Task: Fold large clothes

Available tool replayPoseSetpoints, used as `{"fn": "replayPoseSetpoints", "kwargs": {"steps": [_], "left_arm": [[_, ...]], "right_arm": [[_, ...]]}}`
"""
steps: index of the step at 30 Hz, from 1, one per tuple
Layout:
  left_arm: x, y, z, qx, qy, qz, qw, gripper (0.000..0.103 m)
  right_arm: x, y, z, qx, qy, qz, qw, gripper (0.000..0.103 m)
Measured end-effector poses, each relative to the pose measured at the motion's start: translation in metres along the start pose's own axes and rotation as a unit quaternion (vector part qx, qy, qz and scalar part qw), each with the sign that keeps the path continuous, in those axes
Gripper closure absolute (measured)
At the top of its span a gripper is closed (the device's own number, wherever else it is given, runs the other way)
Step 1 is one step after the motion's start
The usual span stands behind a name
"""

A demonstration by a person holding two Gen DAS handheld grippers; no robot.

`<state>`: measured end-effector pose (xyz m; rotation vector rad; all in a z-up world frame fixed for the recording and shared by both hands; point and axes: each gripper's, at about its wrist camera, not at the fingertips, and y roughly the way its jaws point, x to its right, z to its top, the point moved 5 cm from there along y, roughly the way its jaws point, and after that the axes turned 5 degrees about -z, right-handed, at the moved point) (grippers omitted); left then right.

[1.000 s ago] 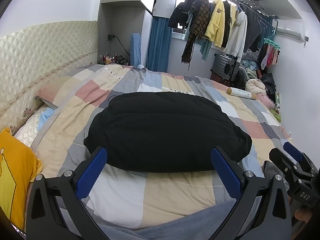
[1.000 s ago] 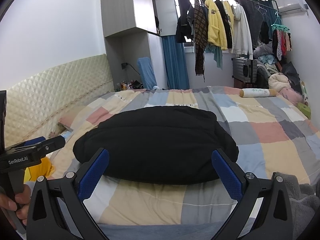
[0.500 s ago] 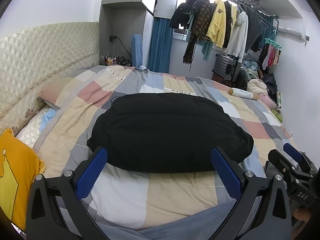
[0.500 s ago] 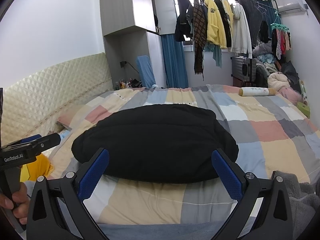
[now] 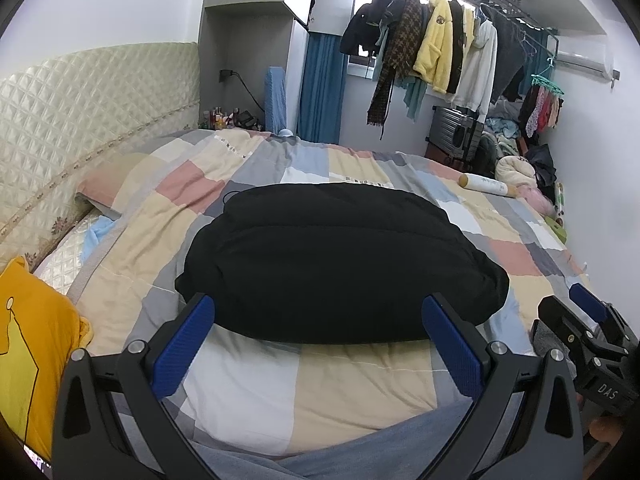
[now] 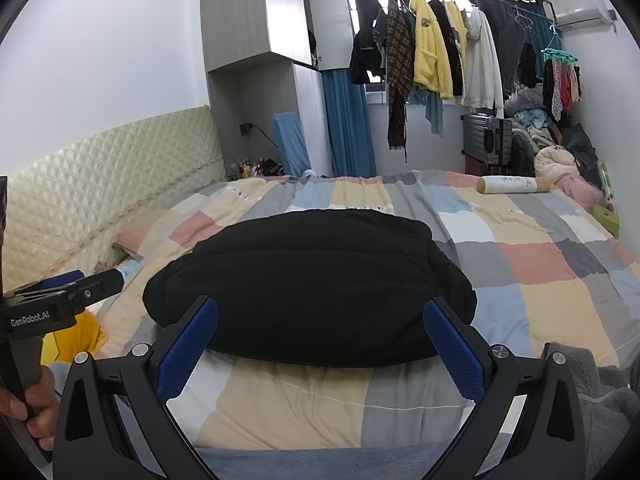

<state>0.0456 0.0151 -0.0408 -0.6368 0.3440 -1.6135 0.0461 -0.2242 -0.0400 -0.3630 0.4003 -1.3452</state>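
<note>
A large black garment point(image 5: 340, 260) lies folded into a thick rounded bundle on the patchwork quilt point(image 5: 320, 392) of the bed; it also shows in the right wrist view point(image 6: 312, 284). My left gripper point(image 5: 318, 320) is open and empty, held above the quilt just short of the bundle's near edge. My right gripper point(image 6: 320, 322) is open and empty at the same near edge. Each gripper shows at the side of the other's view: the right one point(image 5: 588, 336), the left one point(image 6: 60, 296).
A quilted headboard point(image 5: 80, 112) runs along the left. A yellow cushion point(image 5: 32, 352) lies at the near left. A cream bolster point(image 6: 512, 184) lies at the far right of the bed. Hung clothes point(image 6: 432, 52) and a suitcase point(image 6: 486, 138) stand beyond. Grey fleece point(image 6: 600, 392) lies near right.
Both grippers have drawn back and risen slightly from the black bundle. The bundle has not moved and both grippers stay open.
</note>
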Motion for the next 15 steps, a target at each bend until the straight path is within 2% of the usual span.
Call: {"fn": "replayPoseSetpoints", "kwargs": {"steps": [15], "left_arm": [[0.0036, -0.0019, 0.0002, 0.001, 0.003, 0.000, 1.0000, 0.000]], "right_arm": [[0.0014, -0.0029, 0.0017, 0.002, 0.000, -0.007, 1.000, 0.000]]}}
